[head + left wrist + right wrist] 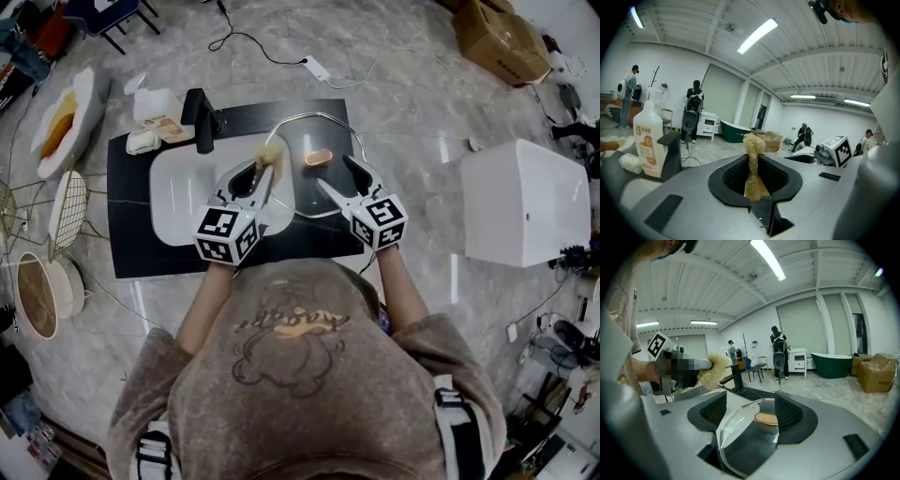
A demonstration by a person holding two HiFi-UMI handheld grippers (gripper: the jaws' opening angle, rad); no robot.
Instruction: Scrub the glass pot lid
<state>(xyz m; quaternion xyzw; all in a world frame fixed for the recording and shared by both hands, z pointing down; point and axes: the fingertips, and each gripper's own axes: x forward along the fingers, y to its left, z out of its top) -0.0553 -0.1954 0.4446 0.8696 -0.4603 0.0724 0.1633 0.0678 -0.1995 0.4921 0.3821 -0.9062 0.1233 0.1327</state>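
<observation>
Left tongs (262, 173): I had them shut tight on the yellow scrubber (752, 145).
Right tongs (750, 412): They stood wide open. The lid's edge was between them, not pinched.
Glass lid (323, 136): It was at the top middle of the head view, by the white sink (183, 202) on the black desk (141, 244).

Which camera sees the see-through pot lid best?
The right gripper view: the clear glass pot lid with a tan knob sits big and close between the open fingers. The head view shows it small, from above, partly behind both grippers. The left gripper view doesn't show it.
</observation>
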